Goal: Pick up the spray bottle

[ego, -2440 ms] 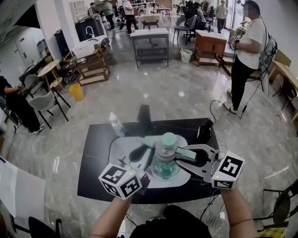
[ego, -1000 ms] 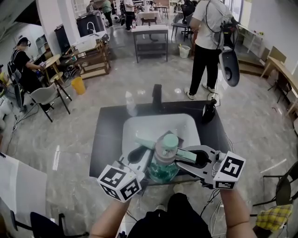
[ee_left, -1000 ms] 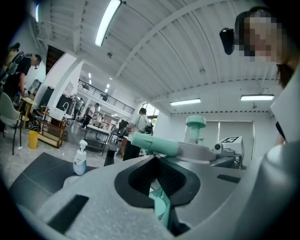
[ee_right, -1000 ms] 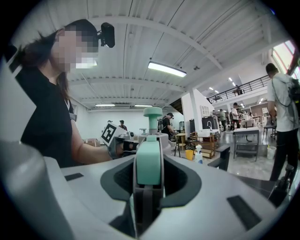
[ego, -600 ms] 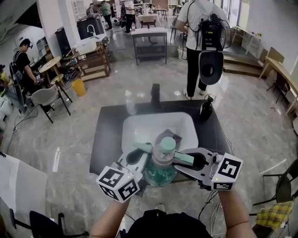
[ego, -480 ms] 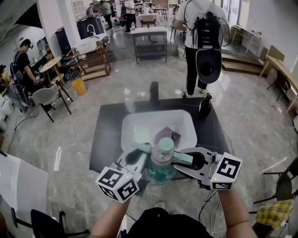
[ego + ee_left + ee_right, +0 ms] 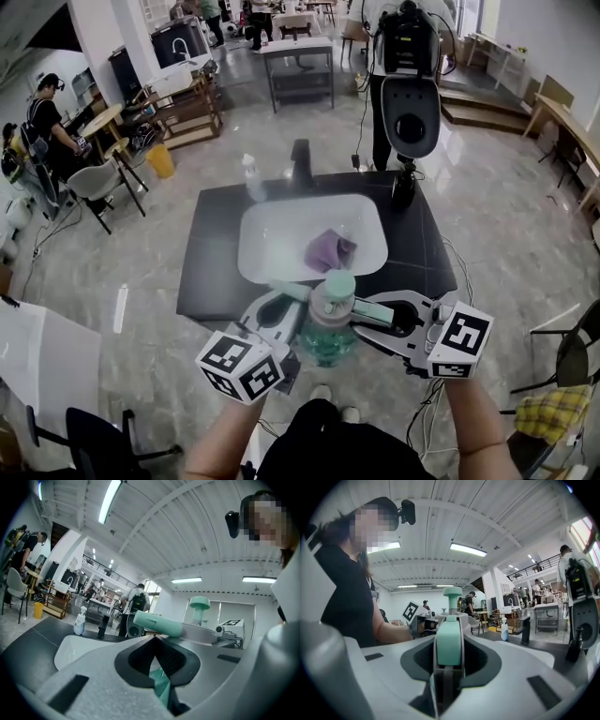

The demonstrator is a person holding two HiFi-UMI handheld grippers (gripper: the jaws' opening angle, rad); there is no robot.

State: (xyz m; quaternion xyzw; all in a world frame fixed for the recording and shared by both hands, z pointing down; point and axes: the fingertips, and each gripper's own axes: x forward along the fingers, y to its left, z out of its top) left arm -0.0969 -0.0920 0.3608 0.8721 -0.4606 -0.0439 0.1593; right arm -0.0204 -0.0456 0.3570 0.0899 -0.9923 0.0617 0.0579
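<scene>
1. Between the jaws of the right gripper (image 7: 449, 667): the grey handle of the spray bottle (image 7: 326, 339), its mint lever (image 7: 449, 648) standing upright in the gap. The jaws are clamping the handle from both sides.
2. Between the jaws of the left gripper (image 7: 163, 686): a sliver of the bottle's translucent teal body is showing in the narrow dark gap. The jaws appear to be pinching it, just below the mint nozzle (image 7: 157, 623), which is pointing across that view.
3. Spray bottle, whole: sitting upright between the two grippers, mint pump knob (image 7: 339, 281) uppermost. It is hanging in the air and resting on nothing, at the near edge of the black table (image 7: 211, 272), on the person's side.
4. Marker cubes (image 7: 242, 366): one on each gripper, both lying nearest the person.
5. On the table, well apart from the bottle: a white basin (image 7: 272, 246) is holding a purple cloth (image 7: 328, 251). A small pale bottle (image 7: 249, 176) is standing at the far edge.
6. Step in hand, as judged: the grasp and lift are looking complete, and the bottle is being carried clear of the table.
7. Next move, as judged: it is calling for both grips to travel together, the bottle upright and the lever unsqueezed.
</scene>
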